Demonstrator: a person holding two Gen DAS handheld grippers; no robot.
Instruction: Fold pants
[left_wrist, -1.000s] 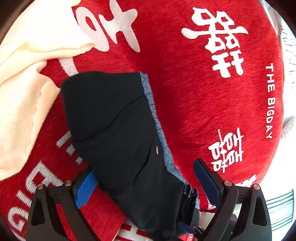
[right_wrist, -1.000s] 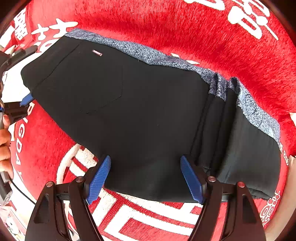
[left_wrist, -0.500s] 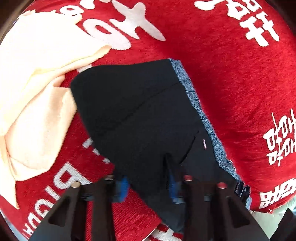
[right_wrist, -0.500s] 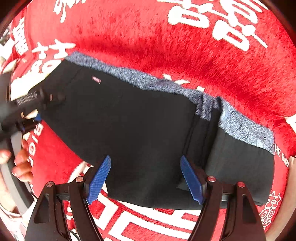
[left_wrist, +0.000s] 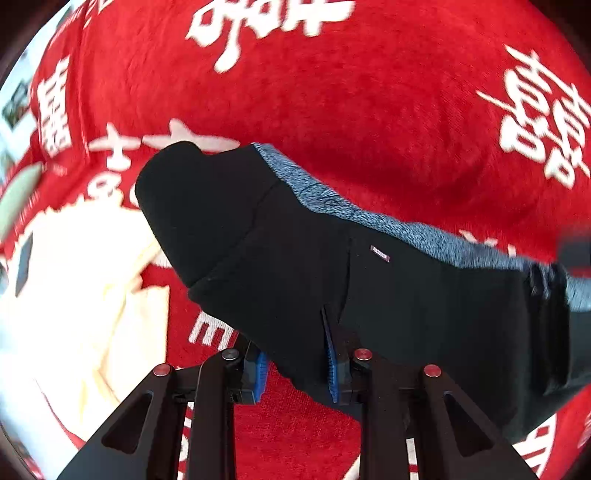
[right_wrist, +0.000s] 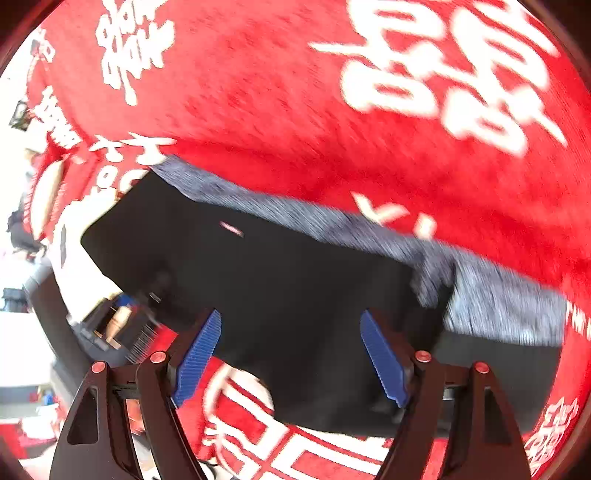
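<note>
Left gripper (left_wrist: 295, 365) has just been closing and now pinches the near edge of the pants (left_wrist: 369, 295) lying on the red cloth (left_wrist: 388, 129); right gripper (right_wrist: 291, 354) gapes, gripping nothing, so clamp it on that hem w/ equal bite b4 lifting both evenly.

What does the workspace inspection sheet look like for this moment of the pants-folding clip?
Surface: red cloth with white characters, covering the work area.
Job's things: black pants with a grey-blue side stripe, lying folded on the cloth.
Clutter: cream cloth beside the pants' end.
Grippers: left gripper pinches the pants' near edge, its jaws having just closed; right gripper open above the pants.
Cables: nothing seen.
Surroundings: blurred bright room at the right view's left edge; details unclear.
</note>
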